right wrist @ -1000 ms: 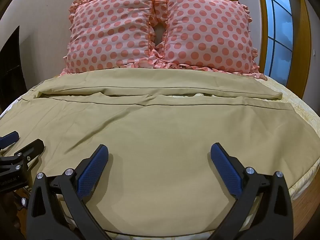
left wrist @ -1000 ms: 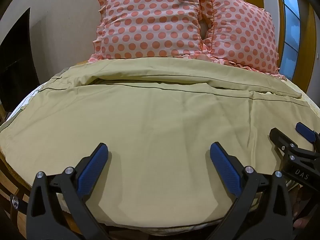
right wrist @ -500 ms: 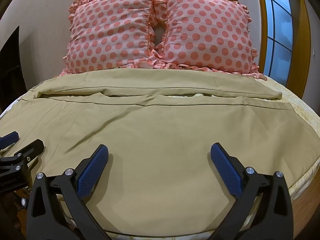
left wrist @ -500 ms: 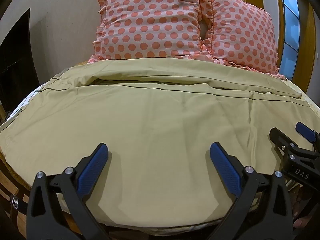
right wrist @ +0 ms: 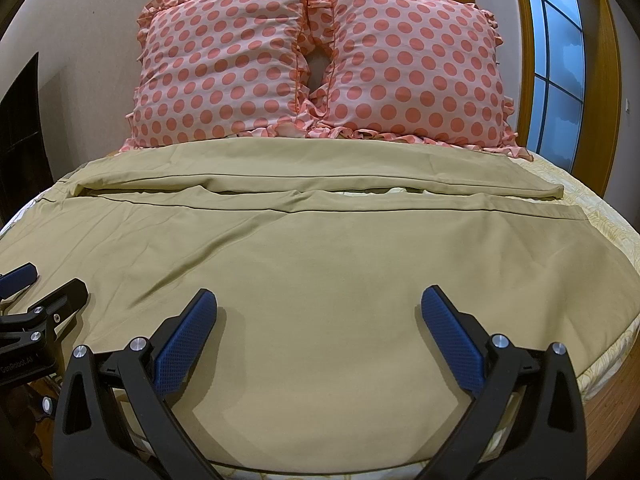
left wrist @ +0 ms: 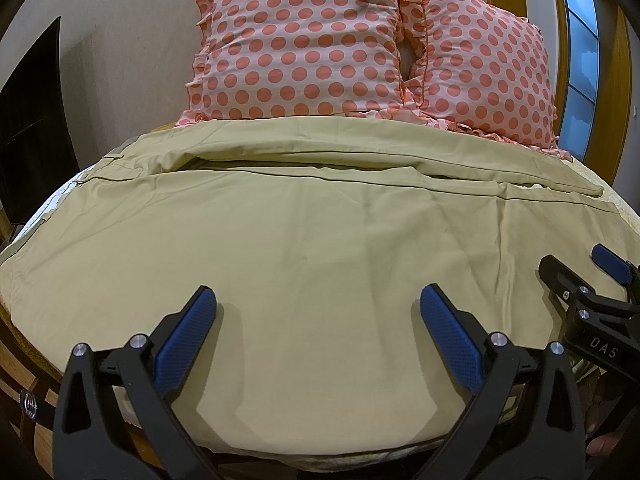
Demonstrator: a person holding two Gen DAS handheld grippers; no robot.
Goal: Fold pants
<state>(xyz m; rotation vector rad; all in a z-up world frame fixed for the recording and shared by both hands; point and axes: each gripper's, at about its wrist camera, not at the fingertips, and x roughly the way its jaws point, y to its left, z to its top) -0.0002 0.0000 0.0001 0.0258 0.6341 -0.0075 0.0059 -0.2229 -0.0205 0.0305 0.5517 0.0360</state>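
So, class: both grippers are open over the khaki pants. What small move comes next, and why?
Probably lower both onto the near edge. The left gripper and right gripper hang open above the khaki pants, spread unfolded, gripping nothing.

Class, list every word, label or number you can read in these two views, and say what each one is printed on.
"DAS": white letters on the black body of the right tongs, seen from the left camera.
"GenRobot.AI": small and blurred, so uncertain, on the body of the left tongs.
Nothing readable on the pants or pillows.

both wrist views low, near, toward pillows (left wrist: 360,40)
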